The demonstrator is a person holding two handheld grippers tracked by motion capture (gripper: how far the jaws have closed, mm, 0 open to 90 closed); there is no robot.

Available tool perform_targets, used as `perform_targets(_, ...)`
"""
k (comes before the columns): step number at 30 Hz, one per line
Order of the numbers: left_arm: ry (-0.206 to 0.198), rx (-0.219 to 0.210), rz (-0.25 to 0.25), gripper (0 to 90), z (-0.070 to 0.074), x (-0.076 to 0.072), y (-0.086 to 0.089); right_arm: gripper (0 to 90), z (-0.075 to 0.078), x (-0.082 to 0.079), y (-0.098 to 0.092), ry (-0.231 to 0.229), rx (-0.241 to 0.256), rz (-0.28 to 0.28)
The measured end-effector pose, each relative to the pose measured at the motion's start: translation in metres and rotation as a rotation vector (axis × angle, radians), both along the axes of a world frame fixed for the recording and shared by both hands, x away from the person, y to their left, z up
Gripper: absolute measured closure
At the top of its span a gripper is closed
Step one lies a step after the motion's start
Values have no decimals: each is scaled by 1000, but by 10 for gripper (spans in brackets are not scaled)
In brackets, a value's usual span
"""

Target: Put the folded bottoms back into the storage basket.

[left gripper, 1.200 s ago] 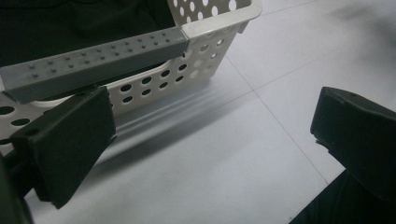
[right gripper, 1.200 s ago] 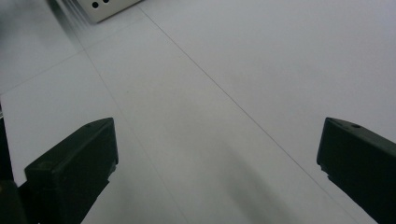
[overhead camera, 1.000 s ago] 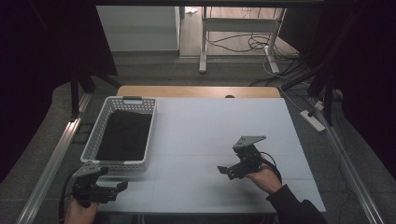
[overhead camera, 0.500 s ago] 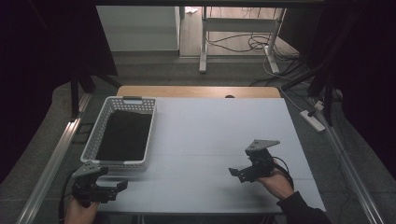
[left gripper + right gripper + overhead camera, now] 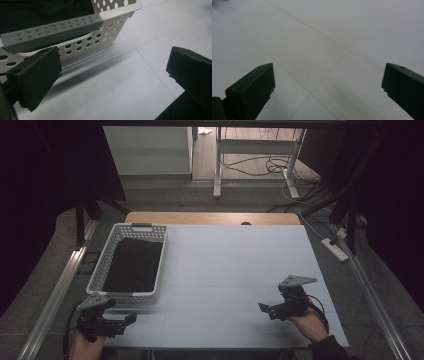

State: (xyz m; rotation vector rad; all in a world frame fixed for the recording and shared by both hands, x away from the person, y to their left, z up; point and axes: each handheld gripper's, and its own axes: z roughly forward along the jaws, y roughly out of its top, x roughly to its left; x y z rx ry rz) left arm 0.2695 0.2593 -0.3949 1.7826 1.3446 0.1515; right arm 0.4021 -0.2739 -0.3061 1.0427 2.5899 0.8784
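A white perforated basket (image 5: 125, 296) with a grey handle (image 5: 142, 226) at its far end stands on the left of the white table (image 5: 225, 265); its inside looks dark. My left gripper (image 5: 122, 322) rests at the front left corner, just in front of the basket, jaws wide apart with nothing between them. In the left gripper view the left gripper (image 5: 115, 65) faces the basket's near end wall (image 5: 110, 15) and near grey handle (image 5: 55, 30). My right gripper (image 5: 266, 311) is held at the front right, open, pointing left. In the right gripper view the right gripper (image 5: 328, 72) frames bare table.
A wooden strip (image 5: 210, 217) runs along the table's far edge. Metal rails (image 5: 55, 290) flank both sides. A power strip (image 5: 336, 249) and cables lie on the floor to the right, and desk legs (image 5: 218, 160) stand beyond.
My right gripper has moved right and a little nearer the front edge of the table. The left gripper and the basket have stayed put.
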Motion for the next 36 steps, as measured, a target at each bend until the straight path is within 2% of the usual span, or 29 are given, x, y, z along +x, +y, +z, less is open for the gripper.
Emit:
perform_targets(27,5,10,9,0,0,0,-1,0,6,-20,-51,-20,-8,-148)
perform_targets(36,7,14,14,0,0,0,-1,0,9,-25,-57,-32,-15,-158)
